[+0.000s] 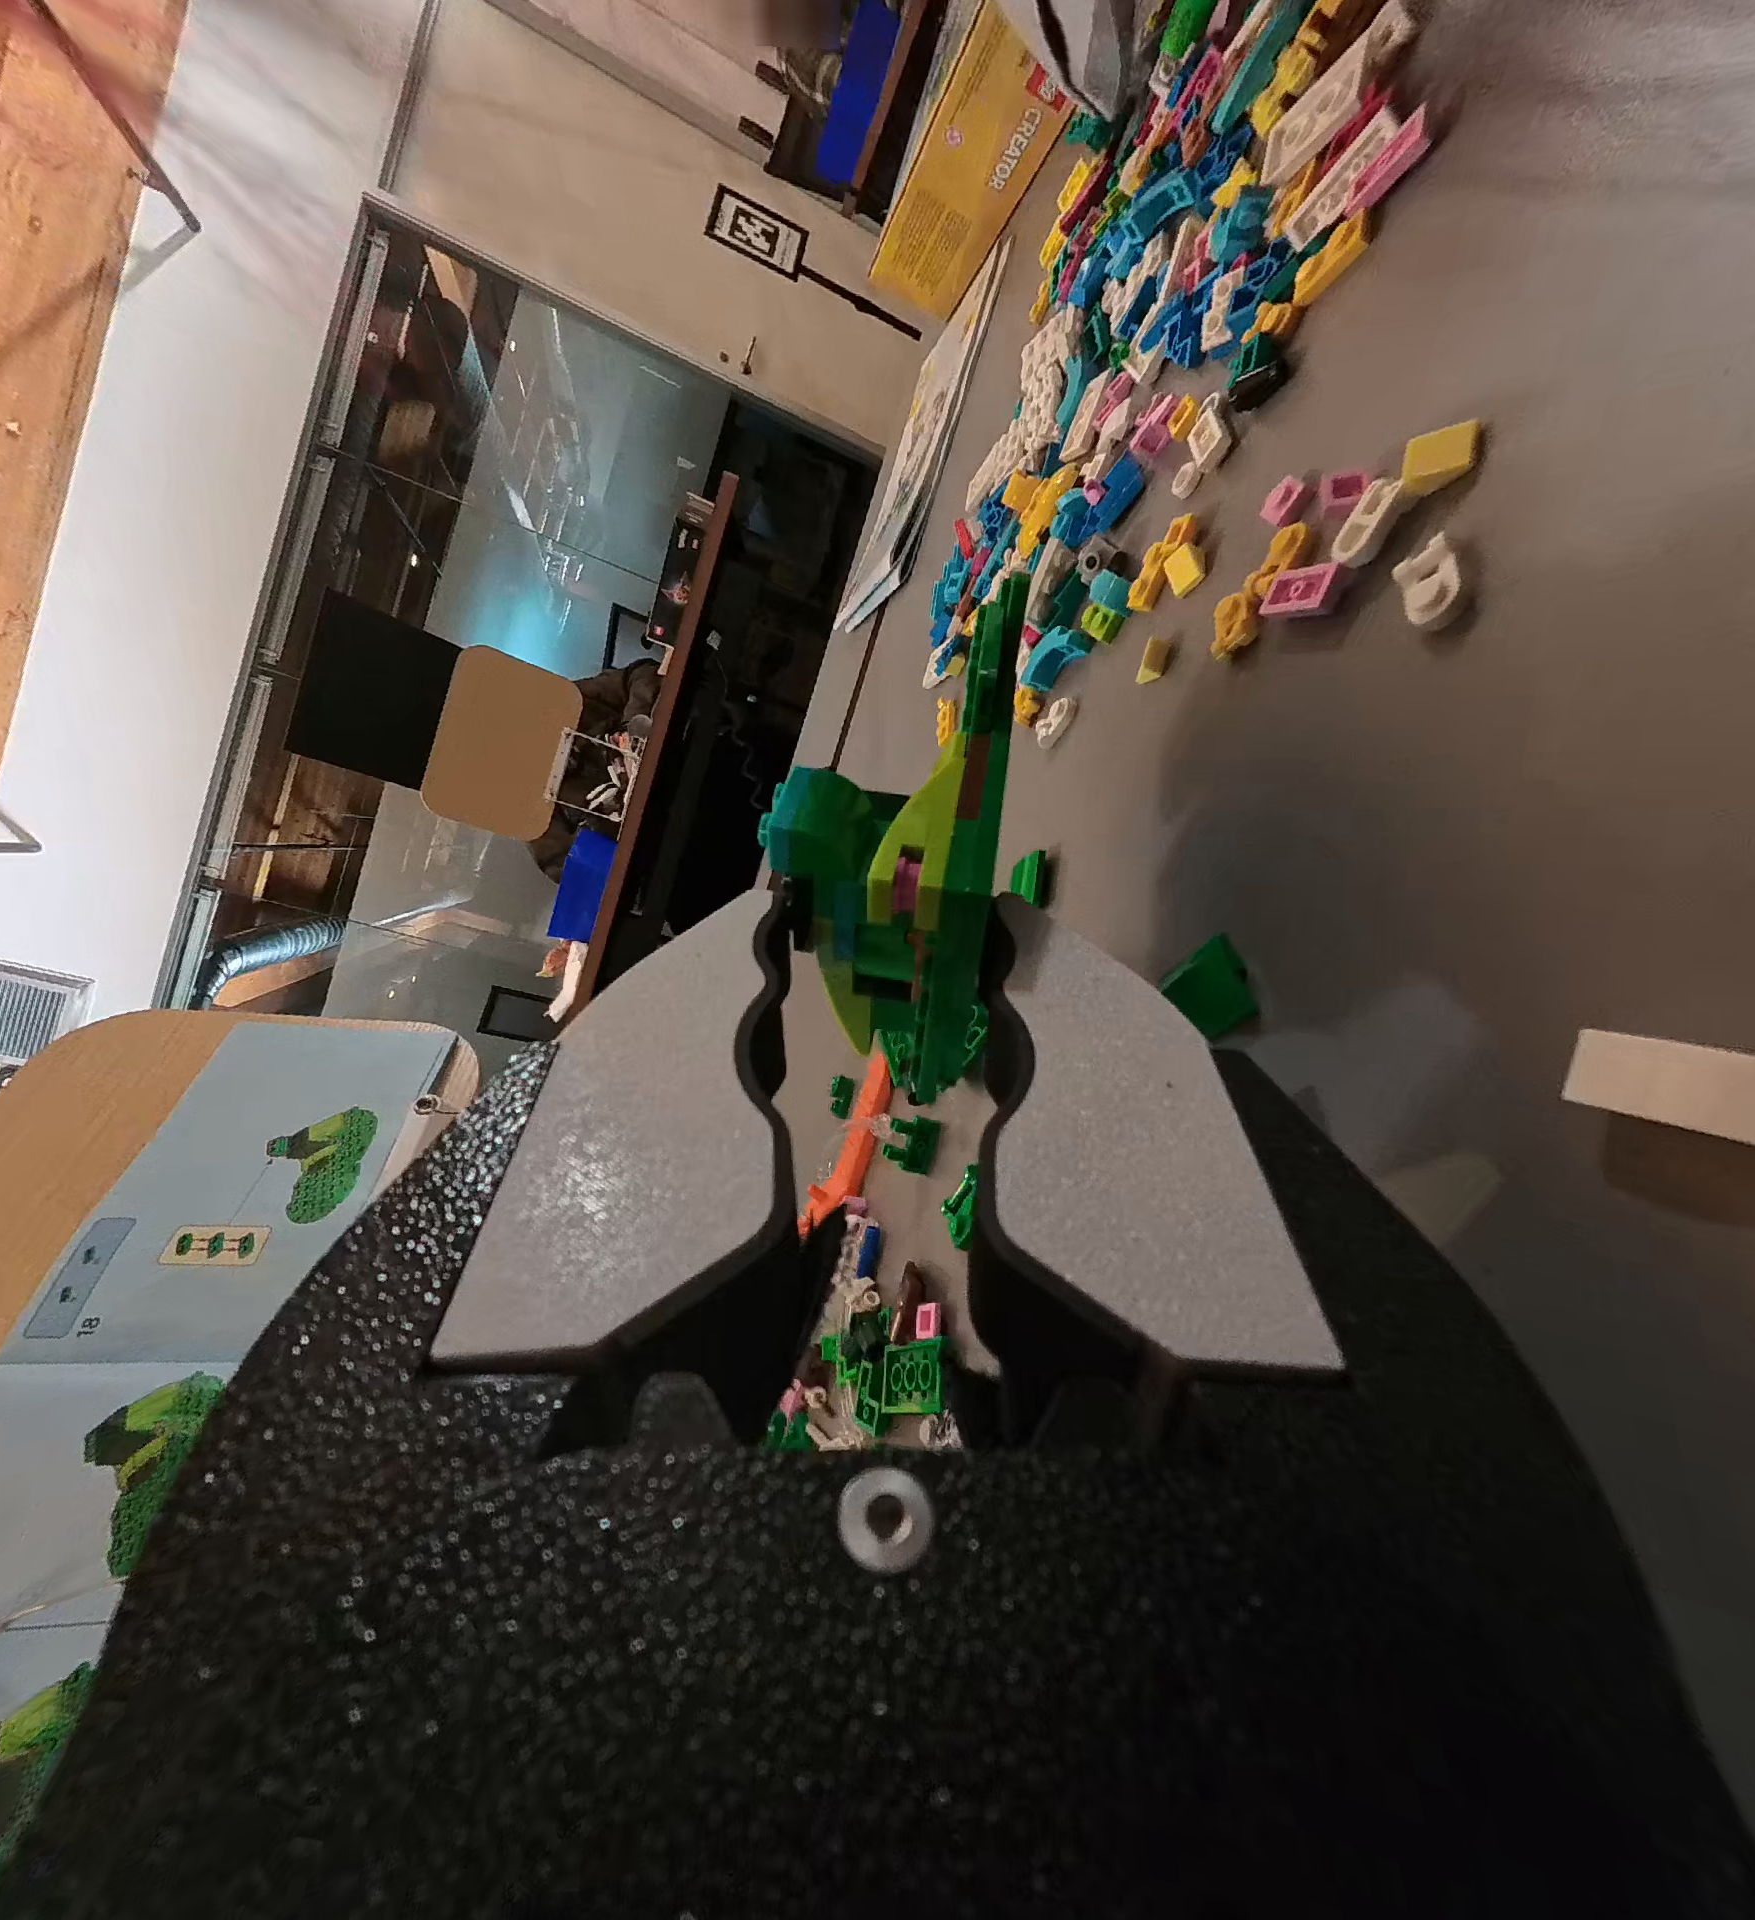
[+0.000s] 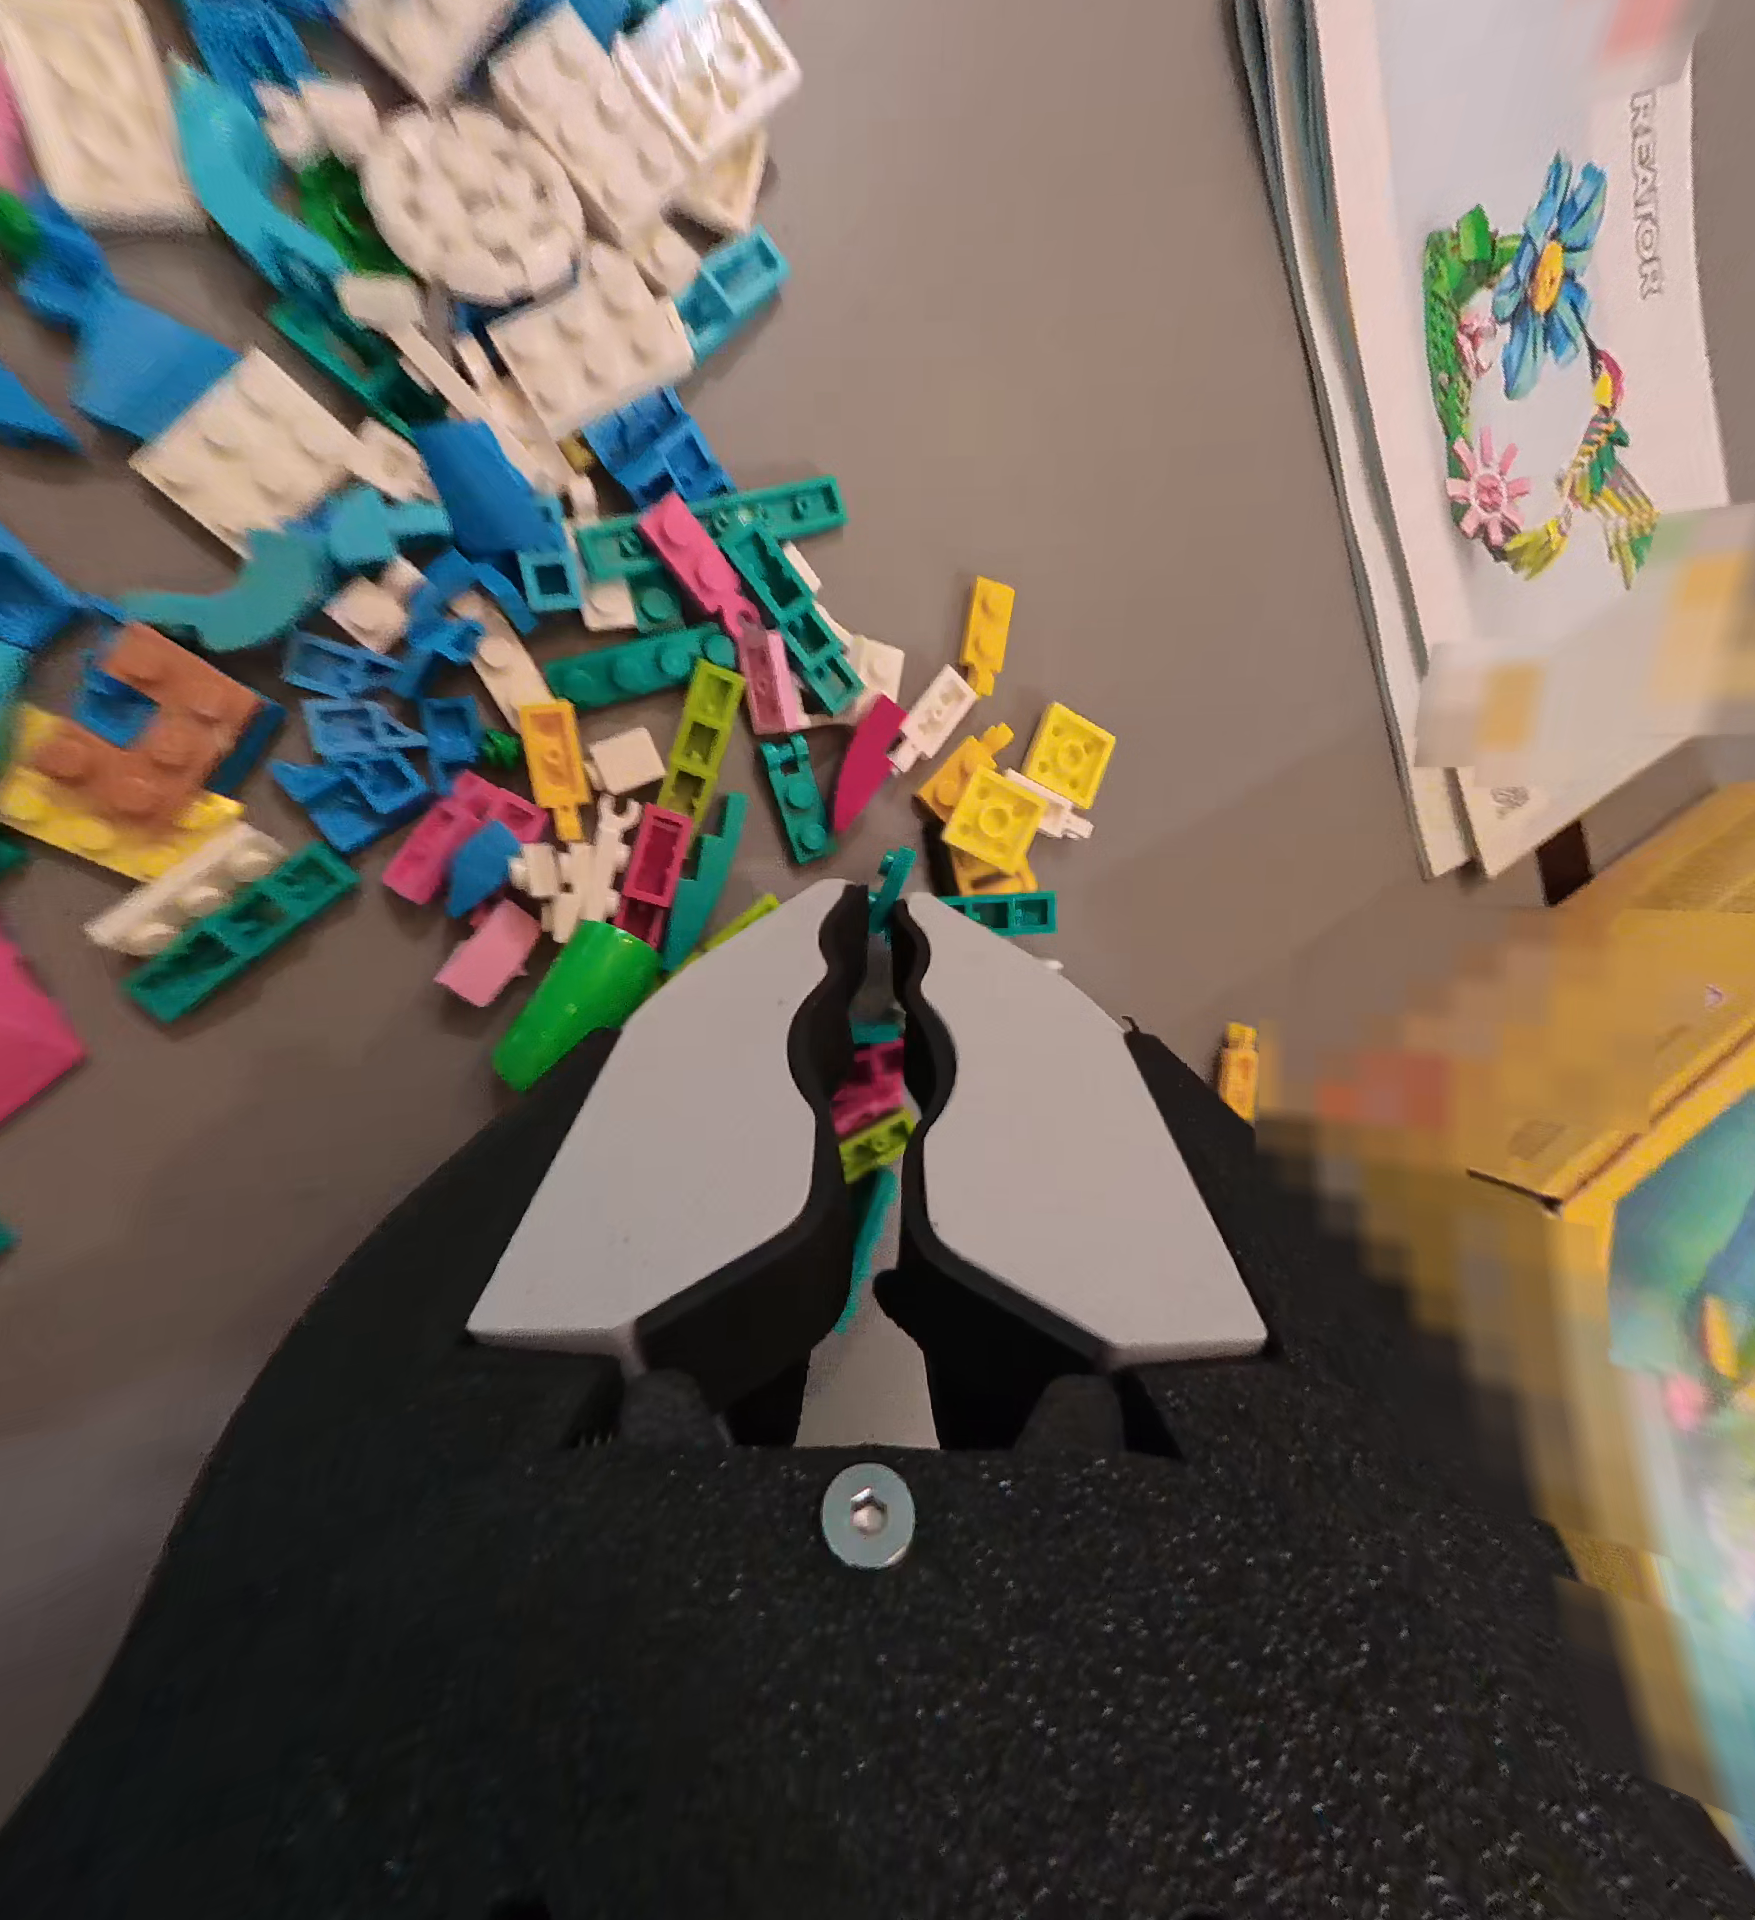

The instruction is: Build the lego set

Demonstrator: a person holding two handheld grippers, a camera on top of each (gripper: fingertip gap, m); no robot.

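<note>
Teal piece [image 2: 888, 883] pinched between right hand-held gripper [image 2: 883, 914] tips.

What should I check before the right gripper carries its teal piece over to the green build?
1. Right gripper shut on the thin teal piece: ok.
2. Grip depth: only at the tips, not ok.
3. Left gripper holding the green build: ok.
4. Build lifted off the grey table: cannot tell.
5. Instruction booklet open beside the left gripper: ok.
6. Target studs visible: cannot tell.
</note>
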